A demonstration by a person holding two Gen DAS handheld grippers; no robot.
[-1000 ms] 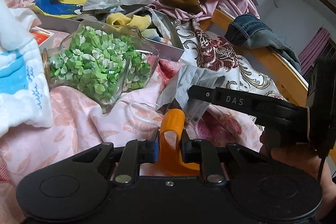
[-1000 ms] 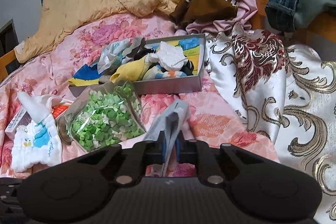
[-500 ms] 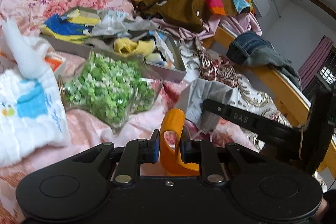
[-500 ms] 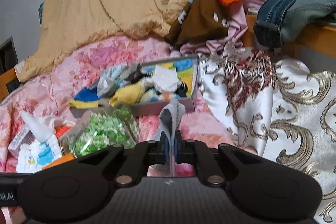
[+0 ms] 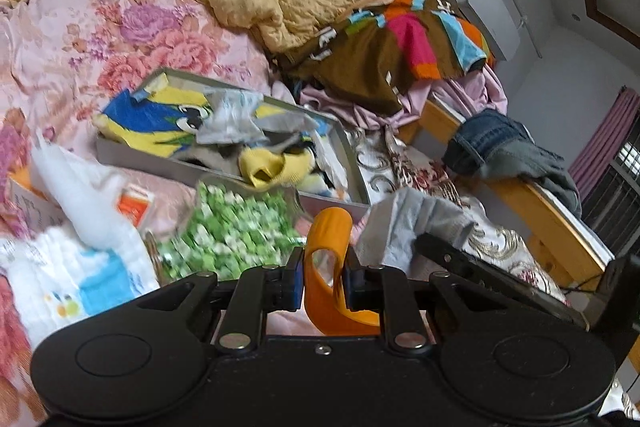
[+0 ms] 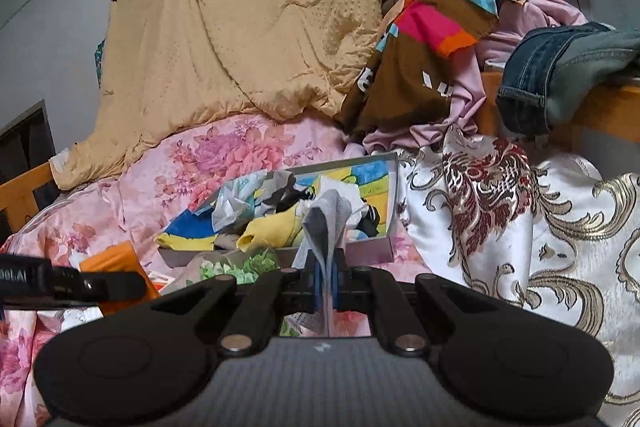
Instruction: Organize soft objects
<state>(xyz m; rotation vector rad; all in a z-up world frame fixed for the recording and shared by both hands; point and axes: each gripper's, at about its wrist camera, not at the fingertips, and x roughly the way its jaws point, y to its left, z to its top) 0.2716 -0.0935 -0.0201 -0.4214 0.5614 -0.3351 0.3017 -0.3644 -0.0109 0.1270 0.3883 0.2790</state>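
White "DAS" lettering, part-hidden, along right gripper [image 5: 440, 251].

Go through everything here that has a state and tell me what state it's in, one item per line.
Left tool: shut on the orange loop.
Right tool: shut on the grey cloth, which hangs off the bed.
Grey box: open, no lid on it, stuffed with socks and cloths.
Clear jar of green paper stars: lying on its side, full.
Jeans: draped over the wooden bed rail.
Yellow quilt: heaped, unfolded.
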